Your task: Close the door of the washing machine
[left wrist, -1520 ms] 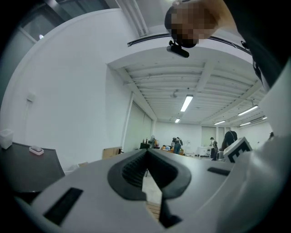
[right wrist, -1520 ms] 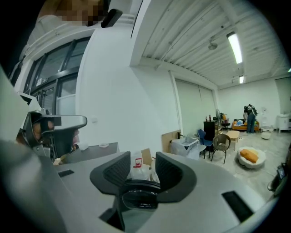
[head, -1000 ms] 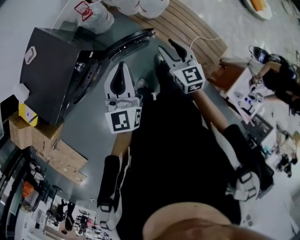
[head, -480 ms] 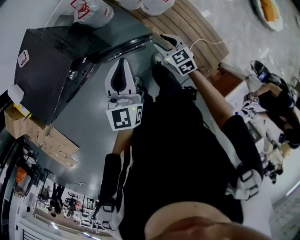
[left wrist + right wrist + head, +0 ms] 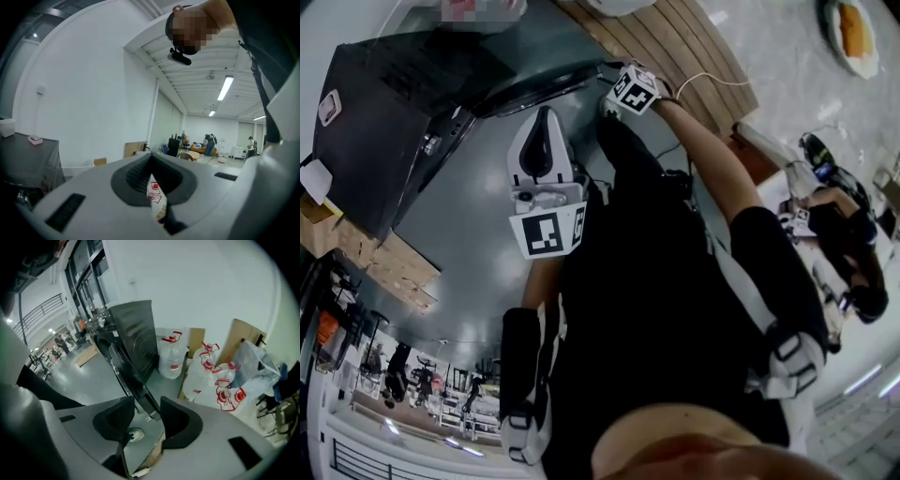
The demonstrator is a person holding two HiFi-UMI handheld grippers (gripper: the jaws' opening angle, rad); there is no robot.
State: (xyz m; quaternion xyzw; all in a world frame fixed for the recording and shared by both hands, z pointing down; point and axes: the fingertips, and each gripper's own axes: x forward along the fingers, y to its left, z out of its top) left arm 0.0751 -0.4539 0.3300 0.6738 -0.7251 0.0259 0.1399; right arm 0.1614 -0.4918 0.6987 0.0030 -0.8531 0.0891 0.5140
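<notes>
Forward since before: right gripper (image 5: 147, 411) at rim of black round washing-machine door (image 5: 123, 369) — jaws partly apart, astride it; left gripper (image 5: 151, 161) — jaws together, empty.

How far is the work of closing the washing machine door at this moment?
Done: the right gripper is at the door, jaws apart around its free edge. In hand: the push itself, though the door stands clearly open from the washing machine. Left: swing the door shut until it latches. The left gripper is shut, empty and away from the door.
</notes>
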